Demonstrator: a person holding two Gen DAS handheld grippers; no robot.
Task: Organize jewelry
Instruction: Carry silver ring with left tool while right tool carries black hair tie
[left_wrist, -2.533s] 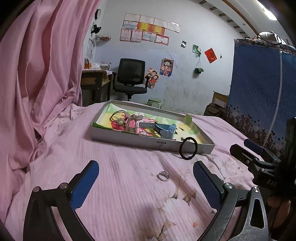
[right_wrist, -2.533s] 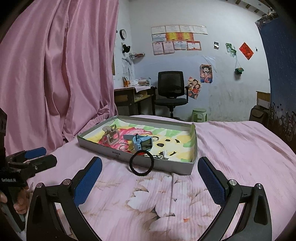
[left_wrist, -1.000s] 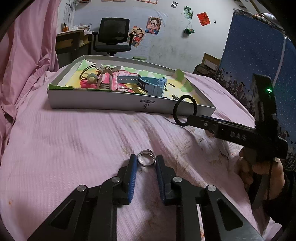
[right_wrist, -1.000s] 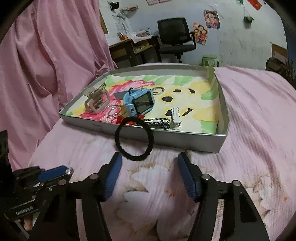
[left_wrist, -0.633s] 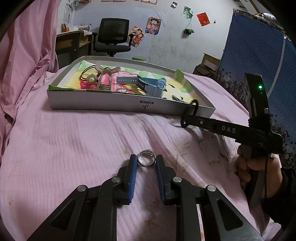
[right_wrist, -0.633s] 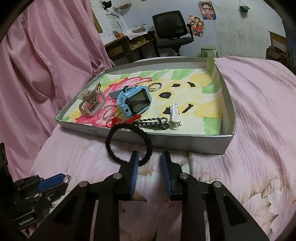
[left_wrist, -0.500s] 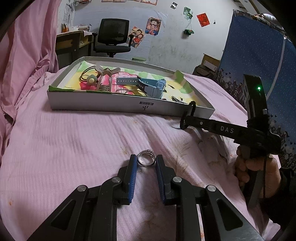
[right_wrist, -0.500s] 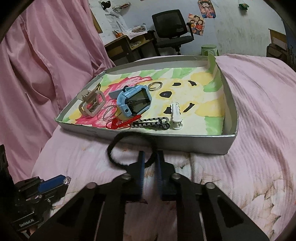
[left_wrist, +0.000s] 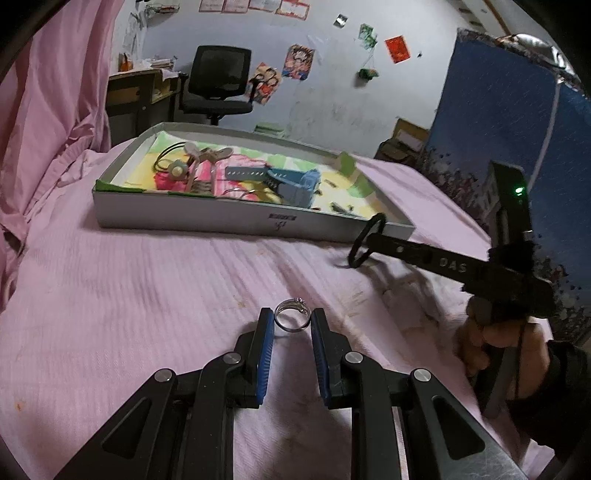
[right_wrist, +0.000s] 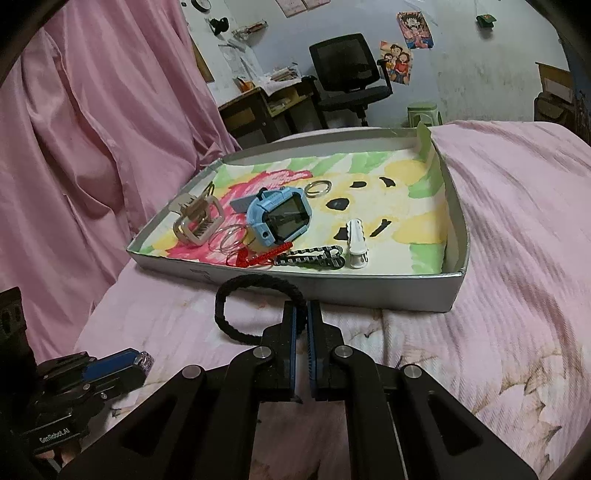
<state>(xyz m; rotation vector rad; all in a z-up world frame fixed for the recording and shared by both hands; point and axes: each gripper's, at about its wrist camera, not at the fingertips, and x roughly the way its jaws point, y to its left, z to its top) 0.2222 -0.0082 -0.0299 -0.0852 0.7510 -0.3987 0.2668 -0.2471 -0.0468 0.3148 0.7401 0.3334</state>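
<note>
Ring (left_wrist: 292, 319) lies on the pink bed between my left gripper's (left_wrist: 291, 325) narrowly parted pads; I can't tell whether they touch it. My right gripper (right_wrist: 301, 322) pinches the hair tie (right_wrist: 255, 295) before the tray (right_wrist: 406, 291), its fingers hiding one stretch.

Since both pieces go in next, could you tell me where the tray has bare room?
The tray's right side is free, between the white clip and right wall. The left half is crowded around the watch and hair claw.
</note>
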